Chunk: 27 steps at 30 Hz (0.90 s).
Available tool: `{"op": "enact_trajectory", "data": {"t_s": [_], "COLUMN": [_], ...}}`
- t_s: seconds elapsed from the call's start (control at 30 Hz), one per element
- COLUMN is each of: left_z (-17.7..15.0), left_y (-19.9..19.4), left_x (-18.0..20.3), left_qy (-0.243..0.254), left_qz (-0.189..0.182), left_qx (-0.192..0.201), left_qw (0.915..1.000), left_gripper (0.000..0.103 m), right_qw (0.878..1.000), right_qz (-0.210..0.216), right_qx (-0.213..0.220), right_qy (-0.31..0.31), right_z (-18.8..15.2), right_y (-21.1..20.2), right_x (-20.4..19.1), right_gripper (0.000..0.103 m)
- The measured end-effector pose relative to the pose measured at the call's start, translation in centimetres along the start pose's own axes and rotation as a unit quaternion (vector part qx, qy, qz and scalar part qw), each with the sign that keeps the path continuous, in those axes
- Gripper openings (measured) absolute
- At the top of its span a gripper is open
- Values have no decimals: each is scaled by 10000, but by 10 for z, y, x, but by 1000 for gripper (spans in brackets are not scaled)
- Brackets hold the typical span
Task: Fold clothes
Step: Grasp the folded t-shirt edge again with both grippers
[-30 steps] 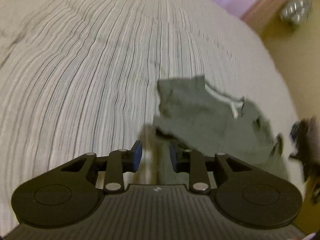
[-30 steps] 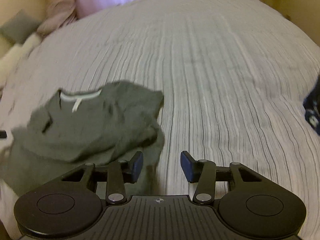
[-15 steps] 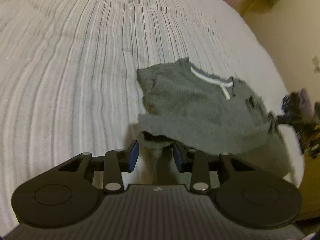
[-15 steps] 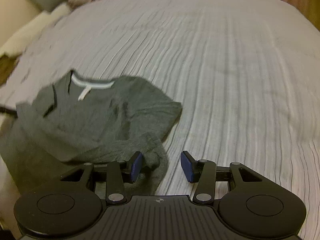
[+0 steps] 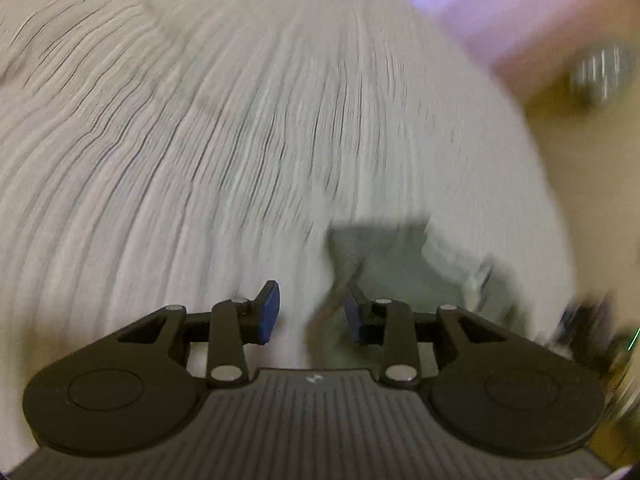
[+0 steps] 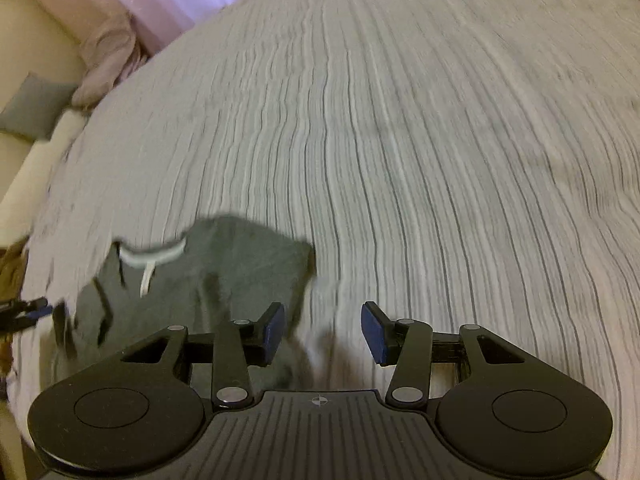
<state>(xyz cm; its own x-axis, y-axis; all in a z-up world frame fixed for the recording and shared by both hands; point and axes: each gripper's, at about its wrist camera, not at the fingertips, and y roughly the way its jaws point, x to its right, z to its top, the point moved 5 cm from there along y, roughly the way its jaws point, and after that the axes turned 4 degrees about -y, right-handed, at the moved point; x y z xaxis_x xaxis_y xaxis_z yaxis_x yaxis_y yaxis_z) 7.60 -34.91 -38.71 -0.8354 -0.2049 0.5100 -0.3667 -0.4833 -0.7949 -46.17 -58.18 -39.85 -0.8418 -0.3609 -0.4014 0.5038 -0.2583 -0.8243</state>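
You are working over a wide bed (image 6: 400,140) covered in a pale grey striped spread, and the dark grey T-shirt (image 6: 224,272) is lying crumpled near its edge, neck band and label showing, one part doubled loosely over the rest. Judging by that, the folding is barely beginning: no clean fold is showing, and spreading it flat is likely coming first. Your right gripper (image 6: 322,330) is hovering with its fingers about half apart and nothing between them, the shirt's near hem just beside the left one. Your left gripper (image 5: 311,312) has just been opening its fingers slightly; they are gripping nothing, though cloth is lying just past them. The left view is blurring heavily, so the shirt's (image 5: 392,256) outline there is hard to read.
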Motion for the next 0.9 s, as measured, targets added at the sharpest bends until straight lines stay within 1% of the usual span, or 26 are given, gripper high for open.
{"op": "enact_trajectory", "data": {"t_s": [0.07, 0.13, 0.17, 0.27, 0.4, 0.5, 0.53, 0.57, 0.6, 0.7, 0.77, 0.9], "left_z": [-5, -3, 0, 3, -1, -4, -5, -4, -3, 0, 2, 3], "left_y": [7, 14, 16, 24, 24, 23, 23, 23, 24, 25, 27, 37], "left_x": [6, 11, 13, 12, 11, 8, 7, 7, 8, 15, 18, 24], "left_qy": [345, 432, 454, 452, 394, 382, 380, 414, 455, 610, 732, 937], "left_qz": [-126, -394, -470, -512, -479, -484, -486, -489, -493, -527, -505, -608], "left_qx": [-206, -188, -145, -159, -195, -219, -228, -223, -216, -126, -84, -190], "left_qw": [9991, 9981, 9978, 9975, 9979, 9979, 9978, 9977, 9975, 9967, 9960, 9936], "left_gripper": [29, 32, 33, 33, 33, 33, 33, 33, 33, 33, 36, 35], "right_qw": [9999, 9997, 9995, 9987, 9963, 9921, 9913, 9911, 9909, 9931, 9944, 9926], "right_qz": [26, 171, 249, 431, 655, 894, 894, 915, 942, 863, 722, 756], "right_qx": [-137, -157, -162, -185, -361, -617, -642, -630, -615, -417, -366, -450], "right_qy": [-84, -113, -126, -223, -415, -626, -716, -732, -734, -674, -680, -837], "right_z": [-6, -6, -6, -5, -3, -3, -4, -4, -4, -3, -3, -6], "right_y": [4, 7, 8, 12, 26, 36, 37, 37, 36, 28, 24, 28], "right_x": [0, -2, -3, -7, -14, -23, -27, -28, -29, -28, -28, -35], "right_gripper": [47, 47, 47, 47, 47, 46, 45, 18, 14, 14, 14, 14]}}
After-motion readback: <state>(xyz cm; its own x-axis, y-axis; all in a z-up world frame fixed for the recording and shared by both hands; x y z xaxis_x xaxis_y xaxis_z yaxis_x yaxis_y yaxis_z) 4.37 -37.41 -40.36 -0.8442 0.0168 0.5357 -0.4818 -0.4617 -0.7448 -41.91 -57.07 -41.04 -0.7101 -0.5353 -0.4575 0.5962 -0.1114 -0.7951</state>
